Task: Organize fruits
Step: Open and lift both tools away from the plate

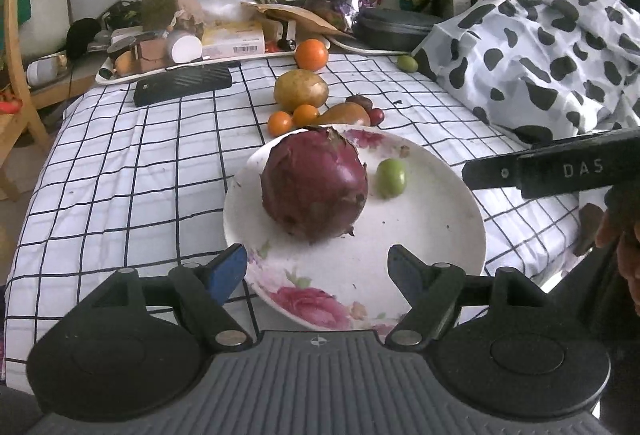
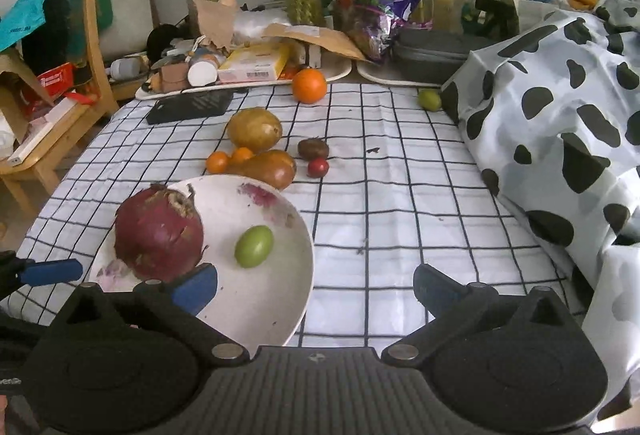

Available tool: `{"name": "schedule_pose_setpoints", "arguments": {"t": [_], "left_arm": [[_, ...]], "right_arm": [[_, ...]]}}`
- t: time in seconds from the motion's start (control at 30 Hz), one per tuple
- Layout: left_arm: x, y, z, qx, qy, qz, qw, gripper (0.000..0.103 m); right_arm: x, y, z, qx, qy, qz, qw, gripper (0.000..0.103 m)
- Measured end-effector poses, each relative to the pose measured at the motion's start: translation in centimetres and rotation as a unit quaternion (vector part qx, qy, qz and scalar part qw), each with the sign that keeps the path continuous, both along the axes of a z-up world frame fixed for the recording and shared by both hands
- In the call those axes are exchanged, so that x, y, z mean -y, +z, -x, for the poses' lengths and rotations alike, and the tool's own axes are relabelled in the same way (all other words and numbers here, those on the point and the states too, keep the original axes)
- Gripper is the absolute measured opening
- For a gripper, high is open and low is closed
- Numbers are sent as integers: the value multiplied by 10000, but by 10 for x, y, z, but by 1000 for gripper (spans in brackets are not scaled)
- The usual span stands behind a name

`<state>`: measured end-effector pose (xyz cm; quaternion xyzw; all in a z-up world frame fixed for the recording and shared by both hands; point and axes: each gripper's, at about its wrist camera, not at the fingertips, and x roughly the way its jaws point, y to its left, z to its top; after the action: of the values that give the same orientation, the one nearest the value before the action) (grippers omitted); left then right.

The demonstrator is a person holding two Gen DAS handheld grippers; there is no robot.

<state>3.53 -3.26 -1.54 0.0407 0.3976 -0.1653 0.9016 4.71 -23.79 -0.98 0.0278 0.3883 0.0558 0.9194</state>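
At lower centre of both views, your left gripper (image 1: 318, 267) and right gripper (image 2: 316, 289) hang wide apart and empty over the plate (image 1: 440, 235), where the dragon fruit (image 1: 314, 183) and green fruit (image 1: 391, 178) sit, presumably gathered.

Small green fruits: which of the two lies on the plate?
The small green oval fruit beside the big purple-red fruit on the white flowered plate; the other lies by the cow-print cloth.

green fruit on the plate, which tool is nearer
Right. The right tool has one finger over the plate just below the green fruit; the left tool sits beyond the purple fruit.
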Motion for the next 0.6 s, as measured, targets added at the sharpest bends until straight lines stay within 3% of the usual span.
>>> {"name": "schedule_pose_setpoints", "arguments": {"t": [0.6], "left_arm": [[1, 0, 0, 54, -24, 110, 9999, 77]], "right_arm": [[-9, -4, -2, -30, 138, 168, 9998, 103]]}}
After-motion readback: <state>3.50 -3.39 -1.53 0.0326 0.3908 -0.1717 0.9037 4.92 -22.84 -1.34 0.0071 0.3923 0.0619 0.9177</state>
